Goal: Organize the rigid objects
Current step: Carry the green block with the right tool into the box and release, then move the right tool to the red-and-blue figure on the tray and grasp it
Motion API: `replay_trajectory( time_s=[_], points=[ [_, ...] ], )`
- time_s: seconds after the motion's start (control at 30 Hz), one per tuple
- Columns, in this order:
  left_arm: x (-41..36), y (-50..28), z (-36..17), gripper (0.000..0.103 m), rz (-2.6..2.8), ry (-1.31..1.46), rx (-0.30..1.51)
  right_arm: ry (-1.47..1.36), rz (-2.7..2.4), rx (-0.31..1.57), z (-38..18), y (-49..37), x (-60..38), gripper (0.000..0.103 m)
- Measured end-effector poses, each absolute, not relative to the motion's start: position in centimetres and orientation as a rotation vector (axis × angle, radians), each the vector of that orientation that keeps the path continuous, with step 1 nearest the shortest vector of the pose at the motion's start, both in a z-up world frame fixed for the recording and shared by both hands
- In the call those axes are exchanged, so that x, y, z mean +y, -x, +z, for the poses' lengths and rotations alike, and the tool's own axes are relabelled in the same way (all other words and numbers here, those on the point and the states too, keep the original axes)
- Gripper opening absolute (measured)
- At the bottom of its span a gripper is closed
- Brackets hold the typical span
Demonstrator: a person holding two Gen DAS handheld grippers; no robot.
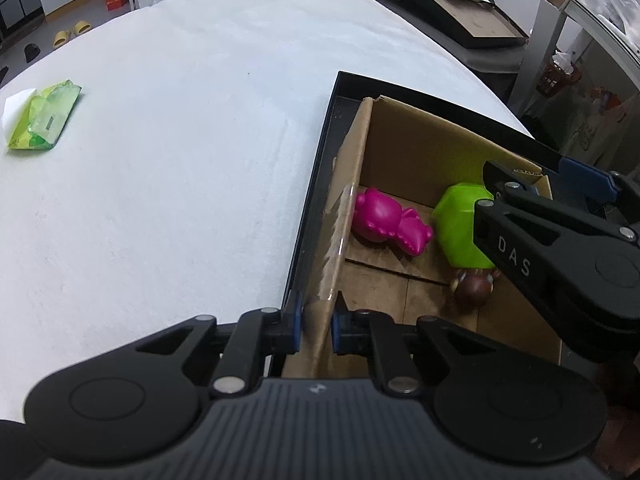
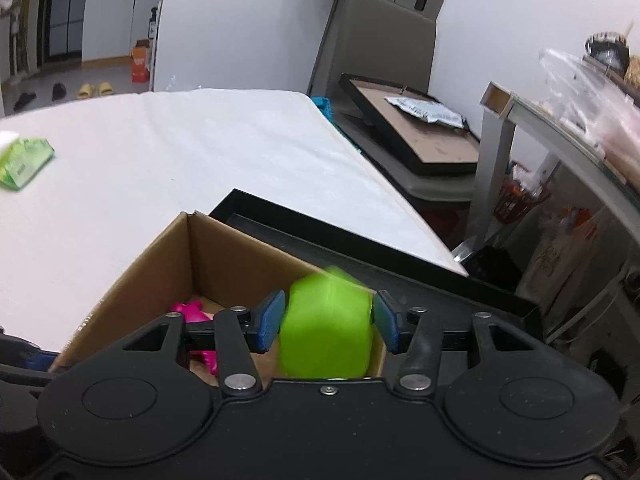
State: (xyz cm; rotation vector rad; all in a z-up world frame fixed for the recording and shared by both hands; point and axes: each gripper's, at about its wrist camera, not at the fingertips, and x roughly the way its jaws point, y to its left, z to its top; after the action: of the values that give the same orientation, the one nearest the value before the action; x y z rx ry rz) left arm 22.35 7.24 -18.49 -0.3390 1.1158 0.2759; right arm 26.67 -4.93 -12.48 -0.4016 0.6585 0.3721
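Nearly done | in cardboard box [image 1: 404, 152]: pink toy [image 1: 384, 222], brown toy [image 1: 474, 286] | green block [image 2: 326, 328] over box between right gripper [image 2: 326, 322] pads, apart, blurred | left gripper [image 1: 316, 328] clamped on box wall | left: green packet [image 1: 42, 114] on table [image 1: 180, 140]

A lime-green faceted block [image 1: 460, 224], a magenta figure [image 1: 384, 222] and a brown toy [image 1: 474, 286] lie in the cardboard box [image 1: 404, 148].

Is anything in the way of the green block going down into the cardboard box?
Nothing visible blocks it. The green block sits between the right gripper's jaws, already inside the open cardboard box. The pink toy lies beside it, and a brown toy just below it.
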Motion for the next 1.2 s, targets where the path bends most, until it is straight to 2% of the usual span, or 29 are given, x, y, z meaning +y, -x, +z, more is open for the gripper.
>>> replay_trajectory(
  time_s=[0.07,0.33,0.4,0.77,0.83,0.93,1.2],
  points=[
    [7.4,-22.3,-18.5,0.014,0.275,0.339,1.119,0.411,0.369,0.647,-12.3,-26.5,-4.8,0.06],
    [6.8,-22.1,-17.5,0.014,0.289,0.306,1.112,0.379,0.344,0.642,-11.4,-26.3,-5.6,0.06],
    [6.5,-22.1,-17.2,0.014,0.298,0.29,1.104,0.356,0.318,0.644,-11.1,-26.5,-6.2,0.068],
    [4.5,-22.0,-16.3,0.018,0.345,0.223,1.125,0.176,0.179,0.717,-11.2,-27.9,-11.4,0.07],
    [4.3,-22.0,-16.1,0.018,0.355,0.209,1.135,0.132,0.154,0.731,-11.2,-28.2,-12.5,0.074],
    [3.7,-22.0,-15.7,0.022,0.368,0.187,1.133,0.109,0.106,0.758,-11.7,-28.6,-13.7,0.082],
    [2.4,-22.8,-16.1,0.033,0.407,0.125,1.144,-0.032,0.021,0.888,-13.8,-30.0,-17.7,0.082]
  ],
)
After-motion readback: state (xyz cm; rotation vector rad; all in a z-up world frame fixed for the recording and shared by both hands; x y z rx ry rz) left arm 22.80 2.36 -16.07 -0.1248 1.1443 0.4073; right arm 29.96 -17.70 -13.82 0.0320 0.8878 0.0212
